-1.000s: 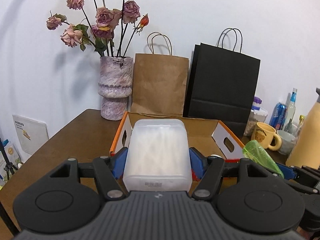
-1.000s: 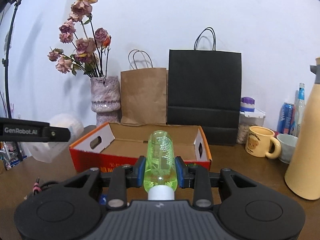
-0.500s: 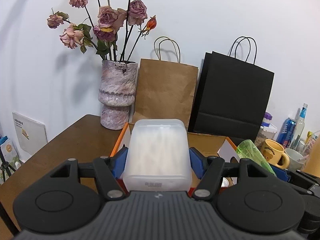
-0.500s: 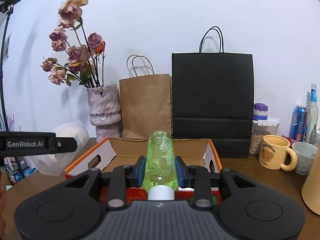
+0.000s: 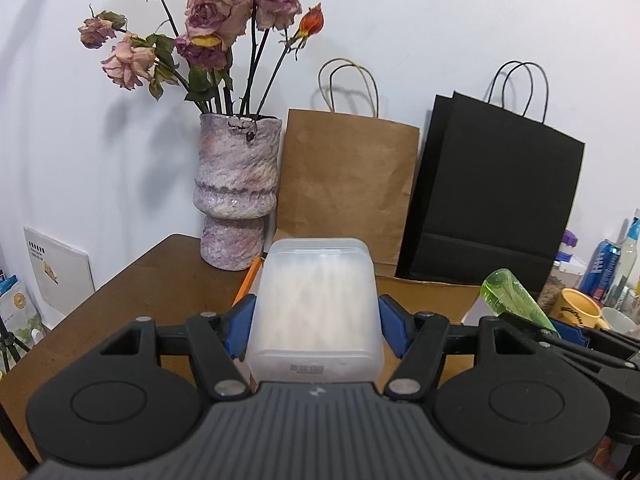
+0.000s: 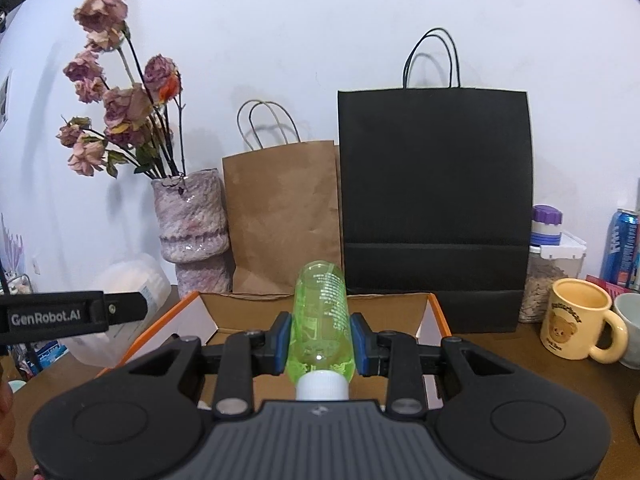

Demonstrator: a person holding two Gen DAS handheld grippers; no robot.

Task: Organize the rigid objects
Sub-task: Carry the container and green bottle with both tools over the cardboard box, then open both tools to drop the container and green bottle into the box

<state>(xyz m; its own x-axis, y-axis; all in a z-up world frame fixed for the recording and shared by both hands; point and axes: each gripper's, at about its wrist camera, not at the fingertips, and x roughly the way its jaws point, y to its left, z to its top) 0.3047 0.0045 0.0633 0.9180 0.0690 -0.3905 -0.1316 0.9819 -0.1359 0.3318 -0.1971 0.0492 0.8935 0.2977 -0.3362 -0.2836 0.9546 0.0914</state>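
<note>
My left gripper (image 5: 316, 322) is shut on a frosted white plastic box (image 5: 316, 304), its blue pads pressing both sides. The right gripper (image 6: 321, 340) is shut on a green transparent bottle (image 6: 322, 312) with a white cap, lying along the fingers. Both are held above the near edge of an open orange cardboard box (image 6: 320, 308) with a brown inside. In the left wrist view the green bottle (image 5: 512, 296) shows at the right, and the orange box (image 5: 250, 280) is mostly hidden behind the white box. In the right wrist view the white box (image 6: 128, 292) shows at the left.
Behind the cardboard box stand a mottled pink vase (image 5: 236, 192) with dried roses, a brown paper bag (image 5: 344, 176) and a black paper bag (image 6: 436, 200). At the right are a yellow bear mug (image 6: 576, 324), a jar (image 6: 548, 268), a blue can (image 6: 622, 248). The wooden table's left edge (image 5: 100, 292) is near.
Both grippers have moved forward toward the cardboard box and the wall, carrying their loads. The vase and bags look larger and the box has sunk lower in both views.
</note>
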